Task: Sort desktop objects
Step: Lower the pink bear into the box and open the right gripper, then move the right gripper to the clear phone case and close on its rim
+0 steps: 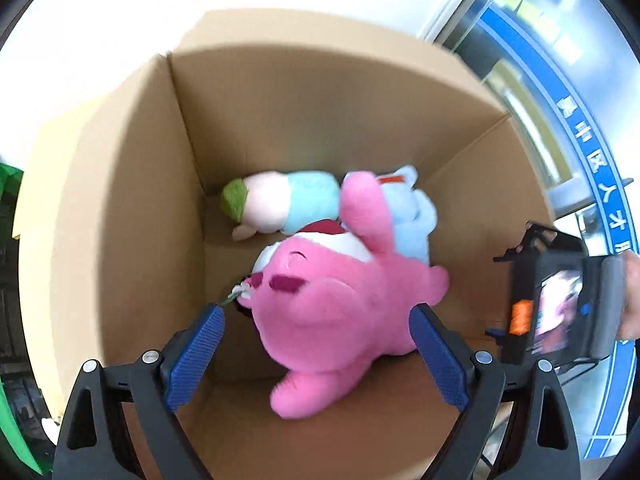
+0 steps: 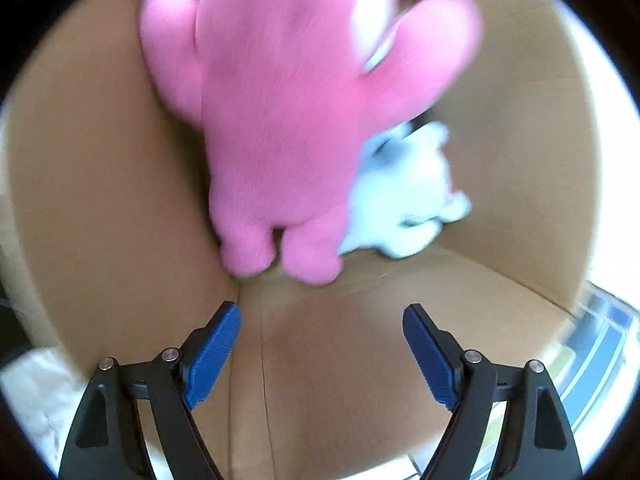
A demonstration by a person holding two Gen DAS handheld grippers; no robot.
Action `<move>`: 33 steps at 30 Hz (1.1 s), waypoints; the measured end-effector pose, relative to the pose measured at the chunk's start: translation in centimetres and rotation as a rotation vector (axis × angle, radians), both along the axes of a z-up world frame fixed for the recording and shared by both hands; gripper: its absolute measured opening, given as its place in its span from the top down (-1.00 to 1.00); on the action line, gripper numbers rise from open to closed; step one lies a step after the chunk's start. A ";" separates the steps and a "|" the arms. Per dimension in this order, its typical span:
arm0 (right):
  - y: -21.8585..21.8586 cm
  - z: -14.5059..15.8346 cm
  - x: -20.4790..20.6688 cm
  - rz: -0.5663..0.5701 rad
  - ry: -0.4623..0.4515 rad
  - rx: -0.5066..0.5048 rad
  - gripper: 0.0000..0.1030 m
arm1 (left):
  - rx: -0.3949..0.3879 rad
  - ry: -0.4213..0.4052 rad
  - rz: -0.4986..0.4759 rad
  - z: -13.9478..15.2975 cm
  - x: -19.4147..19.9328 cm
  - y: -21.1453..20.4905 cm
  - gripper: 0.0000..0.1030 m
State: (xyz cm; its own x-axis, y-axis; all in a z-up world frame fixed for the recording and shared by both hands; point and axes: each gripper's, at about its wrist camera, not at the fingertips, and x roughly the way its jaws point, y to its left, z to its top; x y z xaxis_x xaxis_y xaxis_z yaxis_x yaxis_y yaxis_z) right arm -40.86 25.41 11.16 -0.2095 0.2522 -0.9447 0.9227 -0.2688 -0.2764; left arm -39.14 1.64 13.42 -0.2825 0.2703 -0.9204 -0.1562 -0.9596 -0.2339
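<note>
A big pink plush toy (image 1: 340,304) lies inside an open cardboard box (image 1: 120,200), on top of a light blue plush (image 1: 412,220) and next to a plush with a green cap (image 1: 276,202). My left gripper (image 1: 316,320) is open above the box, its blue pads on either side of the pink plush without gripping it. My right gripper (image 2: 322,320) is open and empty over the box floor, just below the pink plush (image 2: 288,120) and the light blue plush (image 2: 404,196). The right gripper's body shows in the left wrist view (image 1: 560,304).
The box walls (image 2: 100,200) surround both grippers closely. A glass wall with a blue band (image 1: 580,140) stands beyond the box on the right. Something green (image 1: 8,184) is at the far left.
</note>
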 end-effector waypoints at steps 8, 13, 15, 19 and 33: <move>2.7 11.5 11.1 -0.110 0.266 -0.432 -0.61 | 0.072 0.263 0.006 6.2 10.6 -0.1 -0.94; 6.3 12.2 20.8 -0.229 0.191 -0.723 -0.61 | 0.089 0.349 -0.040 6.1 19.7 0.2 -1.00; 7.2 9.2 23.9 -0.323 0.104 -0.798 -0.61 | 0.108 0.293 -0.052 3.8 22.8 0.2 -1.00; 7.9 1.9 28.9 -0.536 -0.083 -0.859 -0.61 | 0.177 0.122 -0.045 -2.8 27.4 -0.4 -1.00; 3.1 -21.8 26.4 -0.969 -0.179 -0.804 -0.31 | 0.329 -0.247 0.040 -27.3 26.7 0.3 -0.98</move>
State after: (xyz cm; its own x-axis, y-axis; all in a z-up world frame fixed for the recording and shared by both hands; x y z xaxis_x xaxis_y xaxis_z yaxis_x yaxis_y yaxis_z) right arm -14.43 28.55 -10.64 -0.1150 -0.4247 -0.8980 0.2626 -0.8848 0.3849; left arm -12.46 1.94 -13.85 -0.0801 0.5545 -0.8283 -0.0215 -0.8318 -0.5547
